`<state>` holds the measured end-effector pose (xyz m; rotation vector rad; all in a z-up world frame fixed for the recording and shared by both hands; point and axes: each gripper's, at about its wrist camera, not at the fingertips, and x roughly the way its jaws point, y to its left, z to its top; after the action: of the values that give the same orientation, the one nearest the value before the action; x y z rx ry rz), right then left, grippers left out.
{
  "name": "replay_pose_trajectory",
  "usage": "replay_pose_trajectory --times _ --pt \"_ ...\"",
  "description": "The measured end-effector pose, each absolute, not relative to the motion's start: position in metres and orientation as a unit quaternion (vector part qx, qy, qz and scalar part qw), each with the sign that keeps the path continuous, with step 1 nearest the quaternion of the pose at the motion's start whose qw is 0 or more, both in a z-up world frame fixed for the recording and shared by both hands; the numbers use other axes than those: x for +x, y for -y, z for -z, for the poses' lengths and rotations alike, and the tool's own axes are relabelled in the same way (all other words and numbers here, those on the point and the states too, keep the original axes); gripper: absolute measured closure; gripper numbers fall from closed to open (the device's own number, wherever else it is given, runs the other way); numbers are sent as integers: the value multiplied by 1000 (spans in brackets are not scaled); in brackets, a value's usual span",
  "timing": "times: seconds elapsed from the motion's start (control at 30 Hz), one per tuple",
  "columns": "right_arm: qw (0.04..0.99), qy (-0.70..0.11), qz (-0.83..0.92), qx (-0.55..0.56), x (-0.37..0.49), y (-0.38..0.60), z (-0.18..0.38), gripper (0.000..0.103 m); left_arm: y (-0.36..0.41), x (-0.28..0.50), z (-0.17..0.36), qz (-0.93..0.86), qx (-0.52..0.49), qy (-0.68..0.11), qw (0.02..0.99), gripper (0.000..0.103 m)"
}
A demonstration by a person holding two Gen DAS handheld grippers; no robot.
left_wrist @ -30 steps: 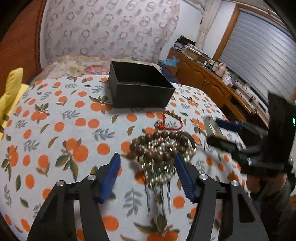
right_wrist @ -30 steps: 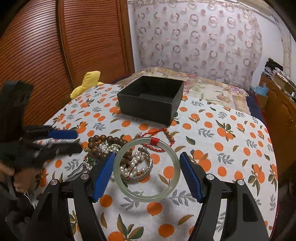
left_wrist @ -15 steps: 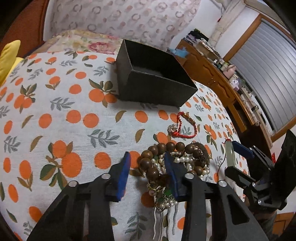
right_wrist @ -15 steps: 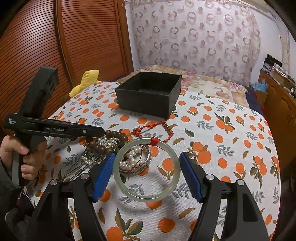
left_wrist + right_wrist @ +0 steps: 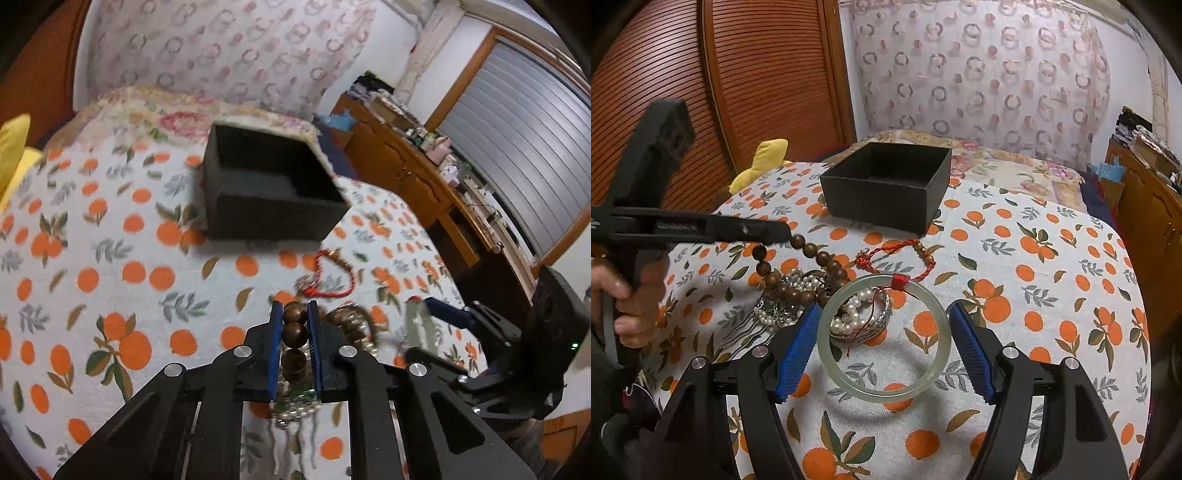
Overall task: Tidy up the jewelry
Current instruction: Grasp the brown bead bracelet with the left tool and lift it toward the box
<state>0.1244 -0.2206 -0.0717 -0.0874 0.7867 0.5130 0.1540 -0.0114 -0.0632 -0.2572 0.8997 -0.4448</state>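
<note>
Gripping round wooden beads (image 5: pixel 294 332) | left gripper (image 5: pixel 294 325) clamped | right gripper (image 5: pixel 882 349) apart

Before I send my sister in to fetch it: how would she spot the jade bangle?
On the orange-print tablecloth, in front of the black box, lies a heap of beads and pearls. The jade bangle lies at its near edge: one smooth, pale green ring with a red thread wrap, not beaded like its neighbours.

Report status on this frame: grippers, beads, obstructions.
Left gripper shut on wooden bead strand, one end lifted. Right gripper open around jade bangle. Black box open, path unobstructed.
</note>
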Motion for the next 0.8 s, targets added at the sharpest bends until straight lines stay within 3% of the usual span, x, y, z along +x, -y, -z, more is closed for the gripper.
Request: replay_pose_trajectory --times 0.43,0.8 --pt "897 -362 -250 -42 125 221 54 29 29 142 1 212 -62 -365 905 91" --pt "904 -340 -256 -43 158 219 32 29 23 178 -38 202 -48 -334 920 91"
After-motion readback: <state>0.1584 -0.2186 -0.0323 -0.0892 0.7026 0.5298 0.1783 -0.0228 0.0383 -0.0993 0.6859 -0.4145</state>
